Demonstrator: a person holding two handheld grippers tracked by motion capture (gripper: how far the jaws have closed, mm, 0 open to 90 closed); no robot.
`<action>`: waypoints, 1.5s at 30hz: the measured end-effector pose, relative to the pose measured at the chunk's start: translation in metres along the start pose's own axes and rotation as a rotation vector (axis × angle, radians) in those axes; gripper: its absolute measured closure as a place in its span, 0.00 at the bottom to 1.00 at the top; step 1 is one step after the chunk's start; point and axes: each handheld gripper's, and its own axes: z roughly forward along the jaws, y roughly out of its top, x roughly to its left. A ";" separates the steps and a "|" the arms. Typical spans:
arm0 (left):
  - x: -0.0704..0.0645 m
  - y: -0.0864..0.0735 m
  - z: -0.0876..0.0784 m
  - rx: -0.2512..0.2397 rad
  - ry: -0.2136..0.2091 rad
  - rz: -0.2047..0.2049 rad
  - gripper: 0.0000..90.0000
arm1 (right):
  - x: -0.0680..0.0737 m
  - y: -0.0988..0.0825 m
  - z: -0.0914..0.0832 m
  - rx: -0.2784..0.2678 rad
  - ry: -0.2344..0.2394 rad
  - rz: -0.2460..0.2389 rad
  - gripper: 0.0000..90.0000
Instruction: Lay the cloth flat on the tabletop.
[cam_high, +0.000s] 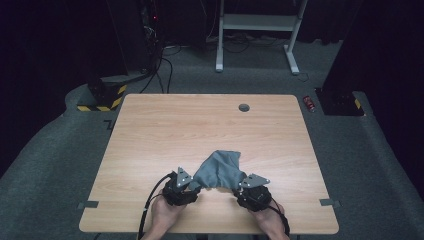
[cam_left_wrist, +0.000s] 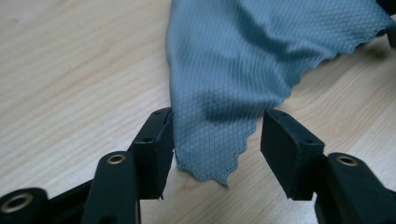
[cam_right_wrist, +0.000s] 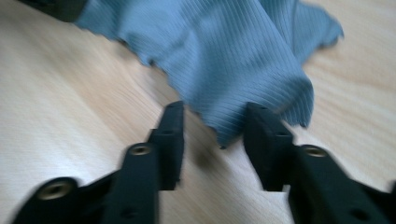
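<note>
A grey-blue cloth (cam_high: 220, 170) lies crumpled on the wooden table (cam_high: 200, 120) near its front edge, between my two grippers. In the left gripper view, a scalloped corner of the cloth (cam_left_wrist: 224, 93) hangs between the jaws of my left gripper (cam_left_wrist: 217, 130). The jaws stand apart and one side of the cloth brushes the left pad (cam_left_wrist: 161, 149). The right gripper (cam_right_wrist: 215, 123) is open too, with another corner of the cloth (cam_right_wrist: 243, 70) reaching into the gap, not pinched. From above, the left gripper (cam_high: 192, 186) and right gripper (cam_high: 239, 189) flank the cloth's near side.
A round cable hole (cam_high: 244, 107) sits near the table's far edge. Grey tape tabs (cam_high: 88, 204) (cam_high: 328, 202) mark the front corners. On the carpet beyond are a red can (cam_high: 309, 103), a white desk frame (cam_high: 257, 22) and a yellow-black striped base (cam_high: 102, 97).
</note>
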 end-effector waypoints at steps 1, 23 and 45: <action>0.001 -0.002 0.003 0.015 -0.005 -0.008 0.51 | -0.001 -0.001 0.002 0.010 -0.014 0.010 0.78; 0.007 -0.010 -0.007 0.065 -0.090 0.045 0.98 | -0.004 -0.014 -0.024 0.063 0.047 -0.063 0.79; 0.014 0.007 0.013 -0.002 -0.061 -0.102 0.56 | -0.055 0.068 0.047 0.043 0.044 0.169 0.99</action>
